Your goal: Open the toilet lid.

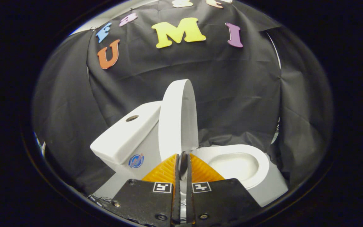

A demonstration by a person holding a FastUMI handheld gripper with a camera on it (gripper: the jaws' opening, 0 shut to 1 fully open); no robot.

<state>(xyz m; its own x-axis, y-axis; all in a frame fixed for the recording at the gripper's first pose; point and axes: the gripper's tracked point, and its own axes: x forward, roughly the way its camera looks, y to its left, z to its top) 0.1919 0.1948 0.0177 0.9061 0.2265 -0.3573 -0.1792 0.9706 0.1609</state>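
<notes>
Two fingers of my claw (183,157) are drawn nearly together, with only a thin slit between them. A small dark round thing sits in that slit at the tips; I cannot tell whether it is part of the lid's edge or of the claw, so I cannot say for sure that I am pinching anything.

The lid (176,121) stands upright, edge-on to me, just beyond my fingertips. Its back is close to the tank (124,135), though I cannot tell if they touch. The bowl (236,164) lies open on the other side of the lid, its seat rim bare.

I judge the job almost finished: the lid is past the balance point or very near it. To do this well, I would ease the lid the last bit toward the tank rather than shove it, so it does not slam the porcelain or bounce forward. If my fingers do hold its lower edge, I should let go only once it leans steady, then draw straight back along my own line, clear of the bowl's near rim.
</notes>
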